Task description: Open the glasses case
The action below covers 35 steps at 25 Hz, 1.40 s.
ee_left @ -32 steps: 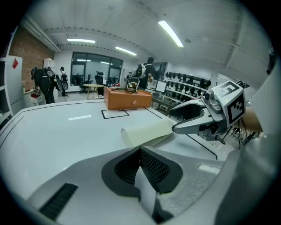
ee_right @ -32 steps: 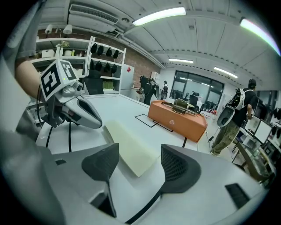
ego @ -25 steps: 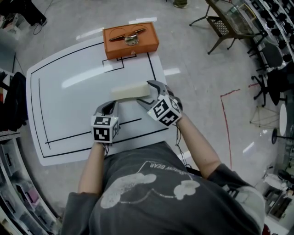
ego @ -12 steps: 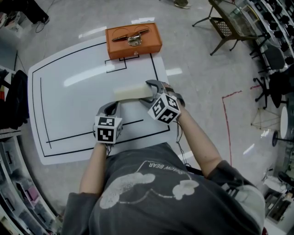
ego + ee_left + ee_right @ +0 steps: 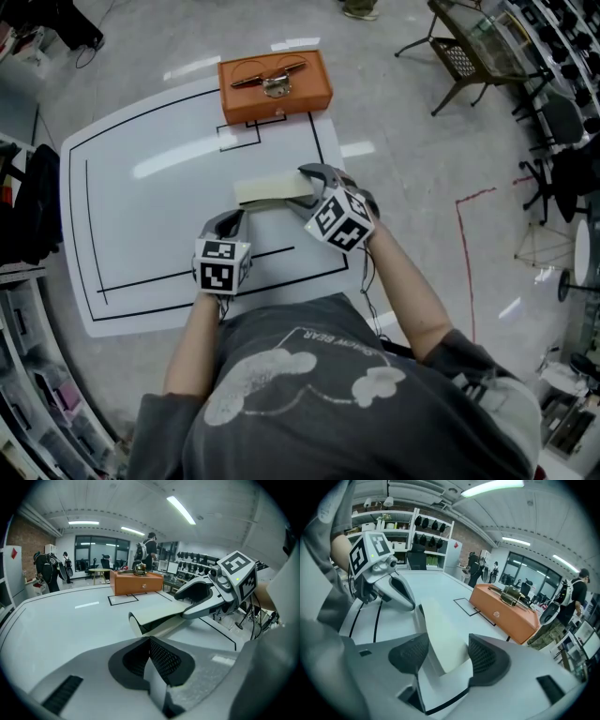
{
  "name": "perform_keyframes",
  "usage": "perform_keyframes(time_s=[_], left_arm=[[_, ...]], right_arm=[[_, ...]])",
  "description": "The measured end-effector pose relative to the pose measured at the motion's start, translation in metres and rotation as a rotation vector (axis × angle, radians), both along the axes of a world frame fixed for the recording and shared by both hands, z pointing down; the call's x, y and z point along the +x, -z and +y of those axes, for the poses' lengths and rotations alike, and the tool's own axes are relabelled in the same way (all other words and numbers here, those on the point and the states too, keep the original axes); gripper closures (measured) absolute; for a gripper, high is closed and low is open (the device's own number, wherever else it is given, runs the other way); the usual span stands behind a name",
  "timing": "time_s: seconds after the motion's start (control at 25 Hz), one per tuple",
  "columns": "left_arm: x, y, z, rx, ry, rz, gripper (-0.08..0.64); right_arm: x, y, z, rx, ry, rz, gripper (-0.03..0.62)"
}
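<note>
On the white board [image 5: 141, 216] with its black ruled lines, before me as I look down:

1. Glasses case [image 5: 267, 190], cream, long and narrow. It lies flat near the middle of the board, lengthwise from left to right. Seen from my left gripper's view, its left end shows a dark gap between the upper and lower shell.

2. My right gripper [image 5: 298, 190], with its marker cube [image 5: 337, 221] nearest me. It points down and away at the right end of the case. The jaws stand wide and straddle that end, one pad on each long side, and they have just been closing. In the right gripper view one pad sits at the case's edge, while a sliver of board shows beside the other. I cannot make out a firm squeeze.

3. My left gripper [image 5: 230, 217], also tipped downward. It sits just beside the left end of the case and a little nearer to me, apart from it. Its pads meet, with nothing between them.

4. Orange box [image 5: 275, 87], at the far edge of the board, well apart from the case. It stands over a small ruled square. On its lid lie a pair of brown-framed glasses [image 5: 267, 67] and a small metal piece [image 5: 272, 86] just in front of them.

5. My own forearms and grey printed T-shirt [image 5: 309, 375], at the near edge.
</note>
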<state>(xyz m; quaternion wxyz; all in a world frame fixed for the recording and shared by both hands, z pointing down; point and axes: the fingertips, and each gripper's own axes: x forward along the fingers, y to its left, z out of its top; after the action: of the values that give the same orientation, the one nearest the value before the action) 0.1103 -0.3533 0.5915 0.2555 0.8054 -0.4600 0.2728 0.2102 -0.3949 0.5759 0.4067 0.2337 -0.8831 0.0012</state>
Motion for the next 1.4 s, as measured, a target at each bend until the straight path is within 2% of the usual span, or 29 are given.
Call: perform_keyframes(time_s=[0.12,0.32,0.64,0.92,1.2,1.4], left_arm=[[0.0,0.0,0.001,-0.008,0.001,-0.002,0.557],[-0.001,0.0,0.001,-0.005,0.003,-0.001,0.557],[-0.001,-0.001,0.001,-0.007,0.011,-0.004,0.557],[-0.001,0.0,-0.001,0.0,0.019,0.0,0.557],[0.003,0.006,0.002,-0.003,-0.005,0.05,0.557],[0.009,0.022,0.009,0.022,-0.073,0.083,0.557]], right_arm=[[0.0,0.012,-0.006,0.041,-0.043,-0.049,0.407],[0.001,0.016,-0.017,0.073,-0.059,-0.071,0.452],[0.006,0.019,-0.048,0.093,-0.137,-0.096,0.468],[0.013,0.022,-0.053,0.105,-0.207,-0.104,0.451],[0.035,0.033,-0.043,0.111,-0.285,-0.126,0.448],[0.039,0.049,-0.028,0.126,-0.355,-0.138,0.449]])
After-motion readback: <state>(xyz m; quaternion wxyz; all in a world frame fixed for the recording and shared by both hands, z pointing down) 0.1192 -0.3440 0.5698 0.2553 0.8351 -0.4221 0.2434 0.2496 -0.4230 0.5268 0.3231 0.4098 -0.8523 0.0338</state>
